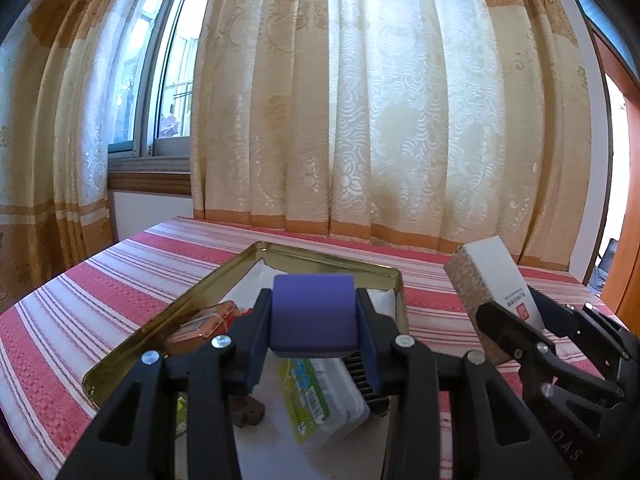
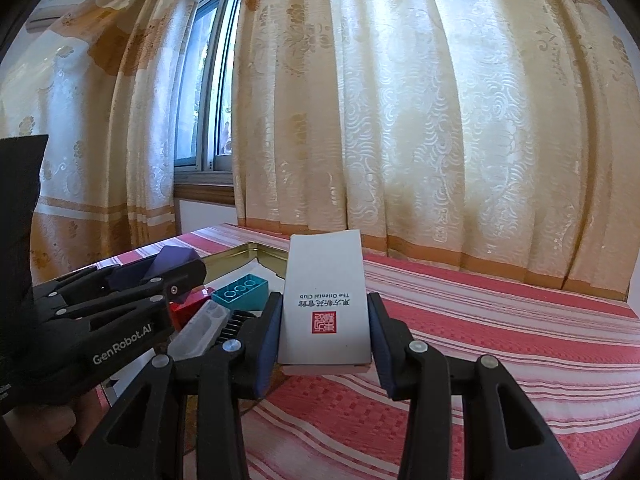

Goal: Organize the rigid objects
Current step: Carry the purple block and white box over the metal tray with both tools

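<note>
Now you carry: left gripper (image 1: 314, 316) pinches purple block (image 1: 313, 312), right gripper (image 2: 325, 332) pinches white box (image 2: 325, 300); lower block into tin (image 1: 132, 344) under jaws.

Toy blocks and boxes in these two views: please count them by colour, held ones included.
Purple block, in left gripper: 1
Teal block: 1
Red block: 1
White box, in right gripper: 1
Green-and-white box: 1
Total: 5

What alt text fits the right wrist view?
The right hand-held gripper holds a white card box upright above a red striped tablecloth. At left, the left hand-held gripper grips a purple block over a gold tin tray with toy bricks; curtains behind.
</note>
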Tool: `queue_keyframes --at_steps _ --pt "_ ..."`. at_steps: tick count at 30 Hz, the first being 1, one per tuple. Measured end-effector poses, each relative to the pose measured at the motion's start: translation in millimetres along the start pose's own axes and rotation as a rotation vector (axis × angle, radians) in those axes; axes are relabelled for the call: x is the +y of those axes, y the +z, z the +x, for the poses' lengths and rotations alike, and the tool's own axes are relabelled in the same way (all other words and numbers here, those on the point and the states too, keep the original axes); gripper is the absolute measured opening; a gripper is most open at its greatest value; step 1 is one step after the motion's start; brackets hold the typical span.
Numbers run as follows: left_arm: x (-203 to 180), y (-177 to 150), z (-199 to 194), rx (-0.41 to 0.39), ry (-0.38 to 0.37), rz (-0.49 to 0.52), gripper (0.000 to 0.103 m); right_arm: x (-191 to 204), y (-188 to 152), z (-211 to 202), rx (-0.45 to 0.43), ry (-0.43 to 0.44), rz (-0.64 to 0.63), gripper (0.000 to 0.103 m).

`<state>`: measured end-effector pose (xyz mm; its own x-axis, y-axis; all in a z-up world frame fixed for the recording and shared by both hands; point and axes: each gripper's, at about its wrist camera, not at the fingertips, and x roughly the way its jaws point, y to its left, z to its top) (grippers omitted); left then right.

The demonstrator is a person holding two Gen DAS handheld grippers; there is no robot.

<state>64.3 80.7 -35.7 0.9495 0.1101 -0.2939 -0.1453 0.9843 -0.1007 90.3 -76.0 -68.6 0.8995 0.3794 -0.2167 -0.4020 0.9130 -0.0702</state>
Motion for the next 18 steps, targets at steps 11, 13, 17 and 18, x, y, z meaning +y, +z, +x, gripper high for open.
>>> queue_keyframes --at_steps 11,13,17,18 --pt "14 0 2 0.011 0.020 -0.019 0.039 16 2 8 0.007 0.020 -0.019 0.044" --pt "16 0 2 0.014 0.026 -0.022 0.039 19 2 9 0.009 0.023 -0.025 0.044" --pt "20 0 1 0.017 0.028 -0.030 0.039 22 3 10 0.011 0.028 -0.029 0.044" --pt "21 0 1 0.018 0.027 -0.030 0.039 22 2 10 0.012 0.030 -0.029 0.044"
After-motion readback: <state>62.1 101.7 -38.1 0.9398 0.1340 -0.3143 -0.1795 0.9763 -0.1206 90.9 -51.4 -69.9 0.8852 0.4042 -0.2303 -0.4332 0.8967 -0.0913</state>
